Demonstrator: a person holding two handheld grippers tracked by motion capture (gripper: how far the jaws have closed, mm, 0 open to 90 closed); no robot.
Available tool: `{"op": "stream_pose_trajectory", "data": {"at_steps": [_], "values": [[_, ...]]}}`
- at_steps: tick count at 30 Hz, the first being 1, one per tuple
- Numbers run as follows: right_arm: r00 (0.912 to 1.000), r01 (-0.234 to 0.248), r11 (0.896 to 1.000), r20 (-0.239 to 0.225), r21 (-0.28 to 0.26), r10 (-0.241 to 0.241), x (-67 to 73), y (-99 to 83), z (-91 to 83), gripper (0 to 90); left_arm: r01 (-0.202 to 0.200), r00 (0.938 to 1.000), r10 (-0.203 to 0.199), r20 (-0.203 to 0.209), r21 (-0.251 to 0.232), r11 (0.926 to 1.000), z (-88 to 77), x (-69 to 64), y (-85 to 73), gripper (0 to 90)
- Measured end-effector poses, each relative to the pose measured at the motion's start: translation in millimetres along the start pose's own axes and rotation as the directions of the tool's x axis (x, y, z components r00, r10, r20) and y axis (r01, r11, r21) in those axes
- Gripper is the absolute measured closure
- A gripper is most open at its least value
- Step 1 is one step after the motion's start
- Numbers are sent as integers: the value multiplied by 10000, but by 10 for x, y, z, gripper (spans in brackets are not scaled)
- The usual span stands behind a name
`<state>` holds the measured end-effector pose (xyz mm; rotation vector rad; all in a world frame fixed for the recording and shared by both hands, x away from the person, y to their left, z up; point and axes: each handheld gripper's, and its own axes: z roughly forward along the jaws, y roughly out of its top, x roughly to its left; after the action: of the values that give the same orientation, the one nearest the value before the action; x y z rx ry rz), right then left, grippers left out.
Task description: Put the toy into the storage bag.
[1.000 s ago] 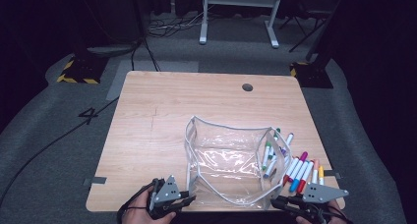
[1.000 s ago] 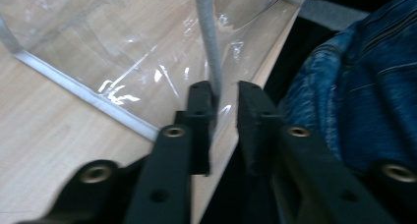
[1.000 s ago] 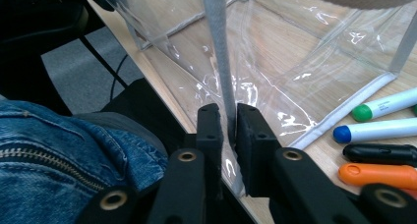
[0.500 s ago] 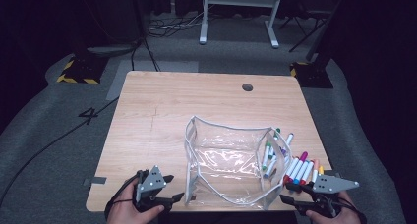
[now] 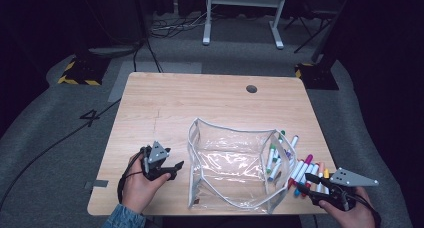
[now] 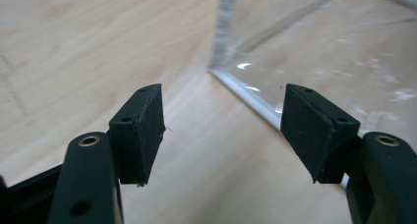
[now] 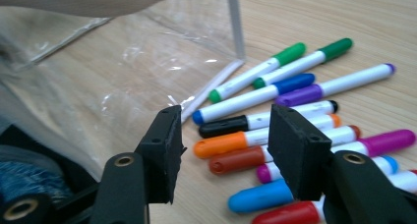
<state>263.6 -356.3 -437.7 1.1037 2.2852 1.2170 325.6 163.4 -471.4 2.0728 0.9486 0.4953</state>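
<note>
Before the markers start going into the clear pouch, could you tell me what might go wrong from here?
The clear pouch is floppy and neither gripper holds it, so it may sag or slide when a marker is pushed in. The markers lie packed side by side on the table, so the right gripper, its jaws just opened, may pinch two or roll neighbours toward the edge. The left gripper, also just opened and empty, could miss the thin pouch rim.

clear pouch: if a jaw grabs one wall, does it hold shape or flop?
The clear pouch probably flops: its walls are thin, wrinkled film with only a white piped rim. It looks light, so a push likely slides it on the table. The glossy film may slip between pads.
</note>
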Motion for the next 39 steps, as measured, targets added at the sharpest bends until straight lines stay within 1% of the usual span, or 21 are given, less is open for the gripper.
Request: {"op": "stream_pose_trajectory", "data": {"at_steps": [2,3,4,6,8,10,11,12,13,15,16,18,21,23,24,27,31,33,36,38,39], "values": [[9998,-152,9999,154,29,152,-63,-23,-3,472,37,9995,-39,-307,-69,10000,62,30,-17,335],[9989,-312,9995,343,75,309,-108,-46,-3,473,191,9991,-198,-381,-187,9996,93,40,-37,337],[9973,-461,9988,576,162,451,-158,-73,-2,473,154,9985,-163,-529,-171,9997,118,60,-60,337],[9922,-703,9967,1056,395,658,-272,-122,3,476,84,9971,-75,-763,121,9999,186,89,-111,338],[9857,-943,9944,1448,485,864,-379,-167,2,476,39,9958,18,-915,625,9980,267,119,-155,338],[9773,-1232,9910,1799,518,1121,-481,-216,1,474,131,9954,-54,-958,804,9967,331,149,-203,342],[9711,-1430,9882,2004,546,1294,-524,-242,0,474,131,9954,-54,-958,804,9967,331,149,-203,343],[9657,-1518,9867,2216,578,1356,-579,-277,-1,476,299,9961,-221,-852,916,9953,364,169,-234,343],[9609,-1607,9854,2370,565,1431,-605,-297,-2,475,423,9962,-352,-793,889,9951,371,172,-250,343],[9493,-1667,9831,2818,754,1393,-656,-350,-6,478,499,9962,-436,-757,831,9953,367,184,-277,341],[9451,-1742,9808,2944,872,1417,-673,-374,-9,479,530,9961,-459,-749,966,9939,366,187,-283,342],[9399,-1981,9742,3028,1083,1575,-697,-408,1,472,502,9961,-424,-768,1034,9934,368,194,-293,337],[9407,-1951,9678,3096,1588,1388,-708,-445,51,481,566,9963,-498,-697,1003,9933,374,177,-293,335],[9381,-2025,9642,3163,1713,1408,-713,-453,49,490,560,9967,-495,-645,1031,9931,374,175,-292,330],[9357,-2099,9633,3201,1675,1482,-718,-456,33,500,722,9962,-665,-570,1042,9919,378,175,-293,328],[9288,-2179,9589,3403,1816,1466,-730,-470,-6,522,942,9950,-900,-438,1049,9900,383,189,-294,324],[9226,-2516,9373,3524,2410,1570,-779,-531,6,554,951,9950,-912,-395,1123,9891,379,194,-292,318],[9229,-2528,9327,3535,2572,1526,-790,-540,6,582,908,9955,-871,-374,1120,9896,381,198,-292,311],[9183,-2516,9291,3699,2710,1409,-806,-529,-16,617,901,9957,-871,-317,1080,9901,393,194,-290,284],[9132,-2529,9258,3854,2810,1325,-832,-525,-28,654,846,9961,-810,-363,1120,9901,401,196,-282,272],[9094,-2641,9194,3928,2915,1367,-840,-527,-33,675,891,9957,-857,-352,1117,9897,404,192,-280,269]]}}
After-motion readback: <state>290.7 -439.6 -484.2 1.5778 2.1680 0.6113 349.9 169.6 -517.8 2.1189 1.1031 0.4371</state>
